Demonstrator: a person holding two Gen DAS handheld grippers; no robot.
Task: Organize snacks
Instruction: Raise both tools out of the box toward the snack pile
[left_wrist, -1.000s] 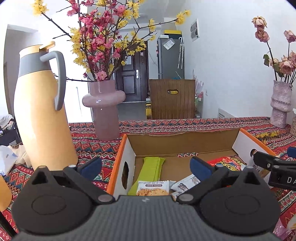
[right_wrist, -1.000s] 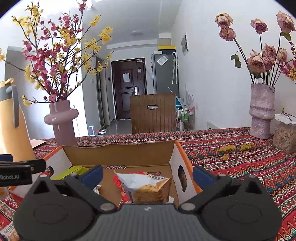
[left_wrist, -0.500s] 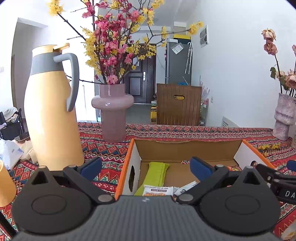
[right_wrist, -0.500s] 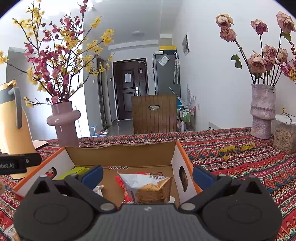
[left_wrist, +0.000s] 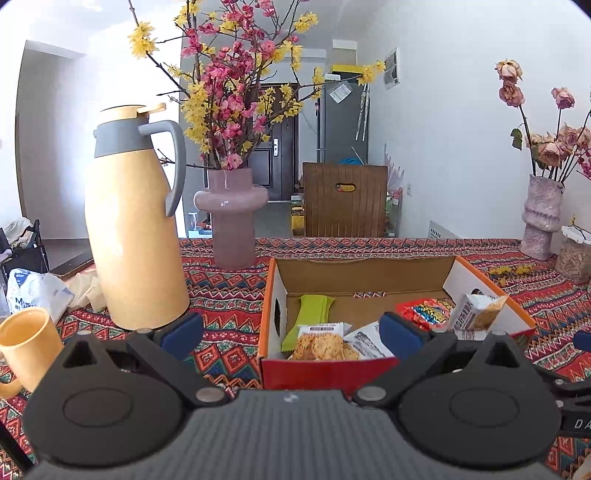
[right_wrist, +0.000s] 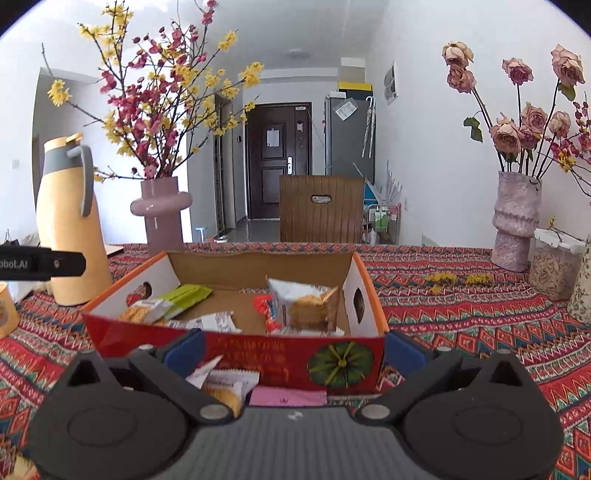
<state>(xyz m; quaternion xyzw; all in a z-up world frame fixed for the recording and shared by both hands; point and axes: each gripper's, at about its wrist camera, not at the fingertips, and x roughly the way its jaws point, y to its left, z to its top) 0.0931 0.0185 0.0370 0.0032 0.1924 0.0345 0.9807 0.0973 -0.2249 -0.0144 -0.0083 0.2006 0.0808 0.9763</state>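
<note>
Several snacks already in box (right_wrist: 236, 350) ahead of my right claw (right_wrist: 293, 349). Two packets (right_wrist: 225, 384) loose on tabletop between its fingers. Both claws released; left claw (left_wrist: 291, 330) empty.

"obot.AI" on the left tongs' (right_wrist: 40, 263) arm; "DA" on the right tongs' (left_wrist: 576, 422) arm.

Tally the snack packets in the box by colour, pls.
Green packet: 1
Red packet: 1
White packets: 3 (flat cracker packet, plain white packet, upright cracker packet)
Total: 5 visible; a white edge under the upright one is unclear.
</note>
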